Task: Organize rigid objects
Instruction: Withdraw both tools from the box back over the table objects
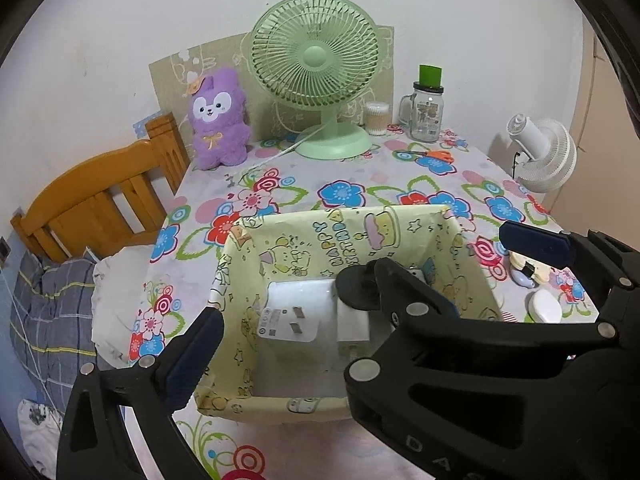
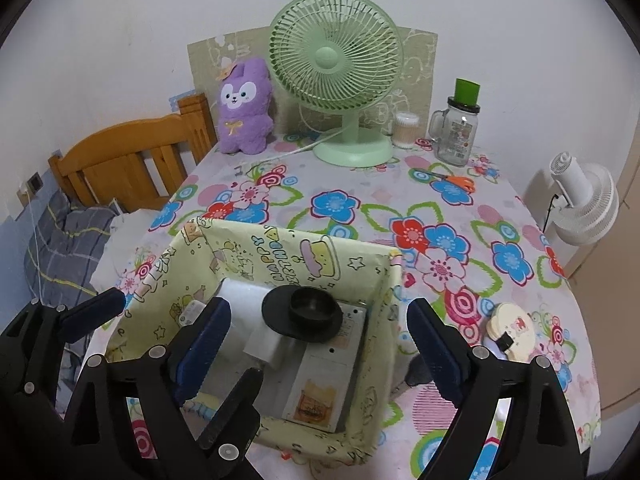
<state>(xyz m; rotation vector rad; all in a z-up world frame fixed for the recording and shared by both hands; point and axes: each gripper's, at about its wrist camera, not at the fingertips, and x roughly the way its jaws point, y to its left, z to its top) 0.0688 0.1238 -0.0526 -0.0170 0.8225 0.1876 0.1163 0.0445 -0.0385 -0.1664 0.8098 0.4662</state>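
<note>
Far left, off the worktop (image 2: 360, 216): a wooden headboard (image 2: 132, 156) and plaid bedding (image 2: 60, 236). At the far edge, L to R – purple plush (image 2: 245, 114), green fan (image 2: 336, 68), cotton-swab tub (image 2: 406, 130), glass mug-jar w/ green cap (image 2: 456, 132), orange scissors (image 2: 456, 181). A white fan (image 2: 584, 204) stands off the right side.

Near centre sits the yellow cartoon-print box (image 2: 320, 256). Inside it: a white adapter (image 1: 296, 312) on the left, a black round lid (image 2: 304, 312) lying on top in the middle, a flat grey box w/ a label (image 2: 320, 384) toward the right.

Left gripper (image 1: 360, 292) hangs over the box, jaws wide apart, nothing between the pads. Right gripper (image 2: 316, 344) is just beside it – jaws also apart, gripping nothing.

Right of the box on the cloth: a cream round case (image 2: 514, 330) and a white oval case (image 1: 544, 306).
</note>
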